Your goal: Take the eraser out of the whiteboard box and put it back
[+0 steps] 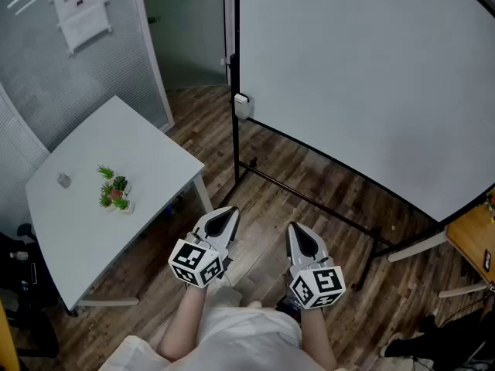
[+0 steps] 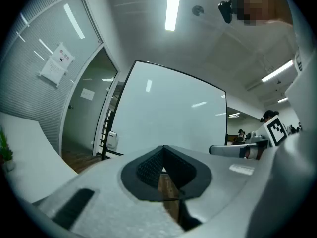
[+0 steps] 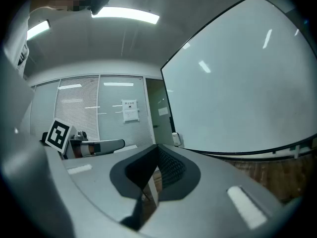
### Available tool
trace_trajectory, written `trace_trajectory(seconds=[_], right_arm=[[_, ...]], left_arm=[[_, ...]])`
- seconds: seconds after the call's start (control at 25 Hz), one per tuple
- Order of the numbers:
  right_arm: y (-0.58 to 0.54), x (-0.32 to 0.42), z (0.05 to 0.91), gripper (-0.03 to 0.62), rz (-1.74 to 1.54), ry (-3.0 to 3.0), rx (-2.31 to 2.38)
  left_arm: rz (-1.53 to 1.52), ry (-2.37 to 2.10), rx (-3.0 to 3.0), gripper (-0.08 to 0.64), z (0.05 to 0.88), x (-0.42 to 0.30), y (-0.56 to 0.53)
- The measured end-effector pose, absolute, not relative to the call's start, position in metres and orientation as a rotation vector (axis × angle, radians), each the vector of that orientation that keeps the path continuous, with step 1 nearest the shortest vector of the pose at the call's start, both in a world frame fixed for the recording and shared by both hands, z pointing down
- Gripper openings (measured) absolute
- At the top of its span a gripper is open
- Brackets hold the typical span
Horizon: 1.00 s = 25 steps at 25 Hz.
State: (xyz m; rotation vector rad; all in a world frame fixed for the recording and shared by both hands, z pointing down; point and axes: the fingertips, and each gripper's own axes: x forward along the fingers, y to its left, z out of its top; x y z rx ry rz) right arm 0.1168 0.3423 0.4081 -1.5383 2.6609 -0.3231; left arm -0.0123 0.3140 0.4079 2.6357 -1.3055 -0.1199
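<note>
Grey-white left gripper point(image 1: 223, 221): jaws closed together, nothing between them.
Right gripper point(image 1: 303, 236): likewise closed, empty.
Whiteboard box point(image 1: 242, 105): well ahead, at the whiteboard point(image 1: 363, 76) frame's left edge; nearer the left gripper.
Eraser: unseen, presumably inside the box; long axis unreadable.
Table point(image 1: 147, 149): to the left, beside the approach, bearing small plants point(image 1: 114, 189).

Left claw point(image 1: 224, 219) and right claw point(image 1: 304, 242) level, jaws together, empty

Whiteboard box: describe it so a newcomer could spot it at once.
Find the big whiteboard that fills the right of the head view, then the black post at its left edge. The box is the small white case fixed low on that post. It is the only pale thing on the dark post.
</note>
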Motion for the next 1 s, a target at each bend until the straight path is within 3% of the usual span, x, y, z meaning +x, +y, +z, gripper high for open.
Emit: trace_trajectory(seconds=[0.52, 0.56, 0.6, 0.64, 0.68, 0.84, 1.0], right_arm=[[0.352, 0.097, 0.406, 0.012, -0.336, 2.642, -1.512], [0.353, 0.094, 0.407, 0.013, -0.331, 2.652, -1.506], [0.352, 0.091, 0.409, 0.1, -0.327, 2.671, -1.497], [0.351, 0.087, 0.411, 0.227, -0.327, 2.691, -1.491], [0.35, 0.085, 0.412, 0.298, -0.325, 2.704, -1.494], [0.352, 0.083, 0.414, 0.348, -0.318, 2.715, -1.513], [0.356, 0.084, 0.415, 0.349, -0.34, 2.72, -1.49]], left_arm=[[-0.081, -1.425, 2.564, 0.007, 0.412, -0.048, 0.324], [-0.083, -1.421, 2.56, 0.059, 0.413, -0.049, 0.324], [-0.085, -1.397, 2.558, 0.199, 0.416, -0.048, 0.324], [-0.087, -1.368, 2.556, 0.3, 0.418, -0.047, 0.323], [-0.088, -1.352, 2.553, 0.349, 0.419, -0.046, 0.323], [-0.074, -1.385, 2.56, 0.405, 0.418, -0.048, 0.326], [-0.032, -1.368, 2.558, 0.413, 0.422, -0.044, 0.329]])
